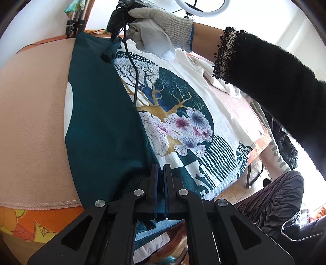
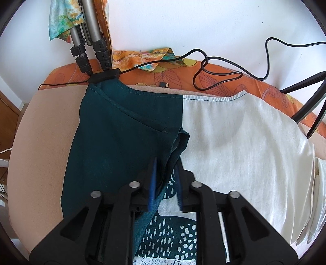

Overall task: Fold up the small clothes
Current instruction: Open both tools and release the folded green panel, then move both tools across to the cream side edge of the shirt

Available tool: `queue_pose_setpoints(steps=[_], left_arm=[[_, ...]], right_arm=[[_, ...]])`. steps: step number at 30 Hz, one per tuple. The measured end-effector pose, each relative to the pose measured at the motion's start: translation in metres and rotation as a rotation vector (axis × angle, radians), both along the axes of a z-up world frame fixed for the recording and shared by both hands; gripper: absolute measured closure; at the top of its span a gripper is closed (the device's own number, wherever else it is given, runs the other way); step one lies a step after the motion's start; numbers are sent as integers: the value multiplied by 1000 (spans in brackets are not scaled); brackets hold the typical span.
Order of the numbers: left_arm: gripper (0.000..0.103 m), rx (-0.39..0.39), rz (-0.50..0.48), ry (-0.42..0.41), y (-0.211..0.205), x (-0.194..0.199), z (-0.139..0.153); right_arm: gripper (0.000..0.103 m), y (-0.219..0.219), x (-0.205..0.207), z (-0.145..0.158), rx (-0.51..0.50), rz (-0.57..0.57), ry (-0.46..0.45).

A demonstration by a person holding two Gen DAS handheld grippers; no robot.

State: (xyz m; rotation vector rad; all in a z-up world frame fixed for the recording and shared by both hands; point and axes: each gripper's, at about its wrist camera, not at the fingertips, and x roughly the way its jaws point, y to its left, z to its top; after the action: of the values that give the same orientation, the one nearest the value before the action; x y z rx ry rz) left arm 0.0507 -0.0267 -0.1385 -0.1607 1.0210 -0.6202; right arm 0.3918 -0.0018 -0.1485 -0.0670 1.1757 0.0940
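A white T-shirt with a teal side panel (image 1: 101, 122) and a tree-and-flower print (image 1: 173, 120) lies on a pink blanket (image 1: 32, 122). The teal side is folded over the print. My left gripper (image 1: 161, 169) is shut on the teal fabric at the shirt's near hem. My right gripper (image 2: 166, 165) is partly closed with the teal folded edge (image 2: 175, 146) between its blue pads; in the left wrist view it shows at the shirt's far end (image 1: 114, 46), held by a gloved hand (image 1: 159, 30). The white shirt body (image 2: 244, 146) spreads to the right.
Tripod legs (image 2: 89, 51) stand at the blanket's far edge on an orange patterned cloth (image 2: 224, 81). A black cable (image 2: 220, 71) loops across that cloth. A ring light (image 1: 203, 8) is overhead. A black stand (image 2: 313, 102) is at the right. The person's sleeve (image 1: 275, 81) crosses the shirt's right side.
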Motion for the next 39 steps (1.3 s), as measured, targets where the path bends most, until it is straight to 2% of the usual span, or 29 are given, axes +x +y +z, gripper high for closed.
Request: queue_pose_setpoints(steps=[2, 4, 9, 14, 17, 27, 33, 36, 39], left_arm=[[90, -5, -15, -2, -3, -3, 2], [81, -20, -30, -6, -5, -6, 5], [73, -54, -58, -2, -9, -16, 11], [72, -76, -63, -48, -4, -32, 26], [61, -71, -59, -76, 3, -43, 34], [61, -2, 24, -139, 35, -62, 48], [61, 21, 57, -165, 36, -57, 50], [61, -7, 75, -197, 29, -56, 51], [61, -50, 86, -179, 16, -50, 46]], right_arm=[[48, -7, -6, 10, -9, -9, -30], [47, -15, -13, 22, -9, -17, -49], [47, -38, -36, 59, -28, -25, -100], [47, -56, -70, 95, 10, 1, -138], [47, -62, -99, 114, 17, 30, -167], [47, -108, -205, 162, 68, 55, -254], [47, -160, -261, 173, 116, 3, -308], [47, -187, -283, 172, 130, -27, -309], [47, -213, -302, 170, 119, -47, -324]])
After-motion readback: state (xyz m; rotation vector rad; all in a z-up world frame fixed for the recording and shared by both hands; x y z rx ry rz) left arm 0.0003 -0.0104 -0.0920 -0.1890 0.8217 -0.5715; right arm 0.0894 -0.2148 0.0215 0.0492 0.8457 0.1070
